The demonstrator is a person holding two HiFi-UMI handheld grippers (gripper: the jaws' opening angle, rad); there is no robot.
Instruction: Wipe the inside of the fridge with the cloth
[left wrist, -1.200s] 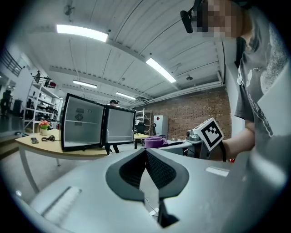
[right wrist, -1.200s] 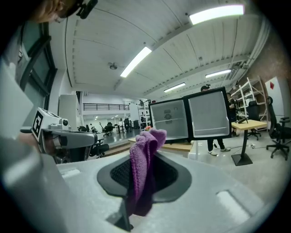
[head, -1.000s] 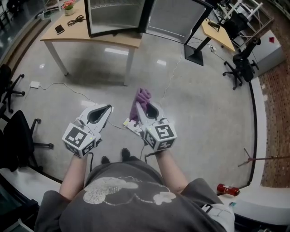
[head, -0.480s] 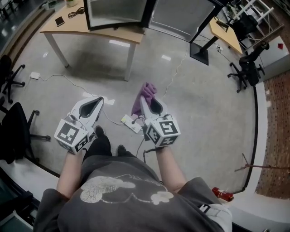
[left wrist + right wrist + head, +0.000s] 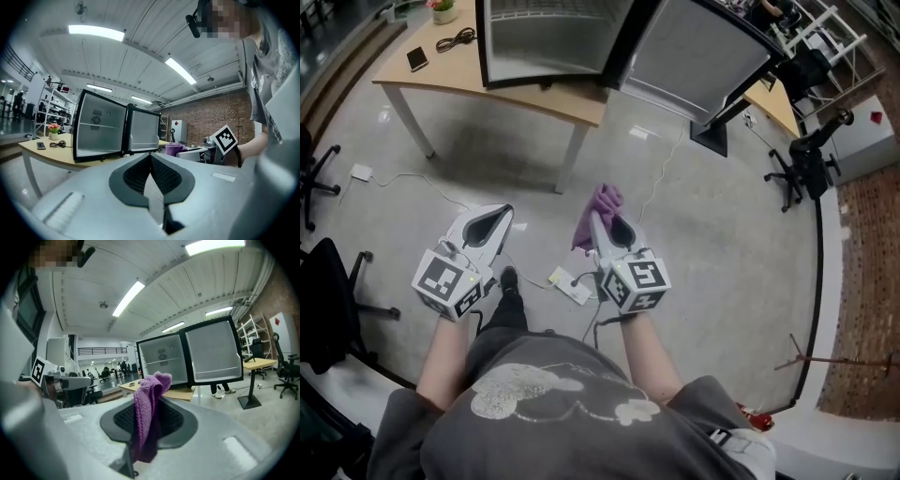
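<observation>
The fridge [image 5: 546,42] stands on the desk [image 5: 450,75] with its door [image 5: 698,52] swung open. Well short of the fridge, over the floor [image 5: 722,244], the right tool [image 5: 598,223] is clamped on the purple cloth [image 5: 600,204], which sticks up past its tips toward the fridge. The left tool [image 5: 501,214], just as far from the fridge, has its 2 jaws pressed together, nothing between them.

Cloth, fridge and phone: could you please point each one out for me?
cloth [image 5: 147,417], right gripper view, on its folded middle
fridge [image 5: 548,37], head view, on its inner back wall
phone [image 5: 418,59], head view, on its dark screen
</observation>
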